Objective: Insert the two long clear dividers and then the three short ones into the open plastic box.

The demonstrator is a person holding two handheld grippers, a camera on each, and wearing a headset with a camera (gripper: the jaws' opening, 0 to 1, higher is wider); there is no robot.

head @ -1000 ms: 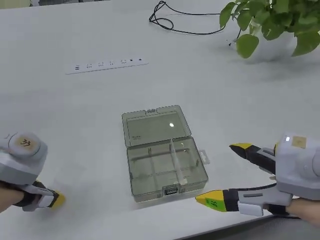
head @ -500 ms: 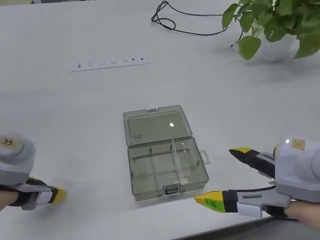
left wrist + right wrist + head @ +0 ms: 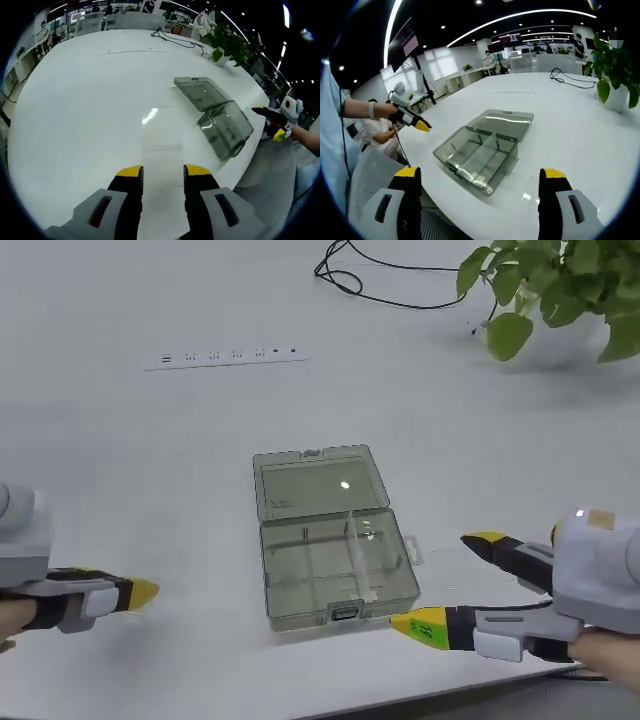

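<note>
My white table (image 3: 120, 470) carries little. The smoky plastic box (image 3: 330, 540) sits at the centre of the head view, lid laid flat toward the top. A white power strip (image 3: 226, 356) lies upper left, a looped black cable (image 3: 370, 270) sits at the top edge, and a potted plant (image 3: 545, 280) stands upper right, all well apart from the box.

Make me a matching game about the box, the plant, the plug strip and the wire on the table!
Things:
1. plastic box
2. plant
3. power strip
4. cable

Clues:
A. green leaves, far right corner
B. black and looped, at the far side
C. see-through, lid lying open, in the middle
D. white, long and flat, beyond the box to the left

Pairs: 1-C, 2-A, 3-D, 4-B
</note>
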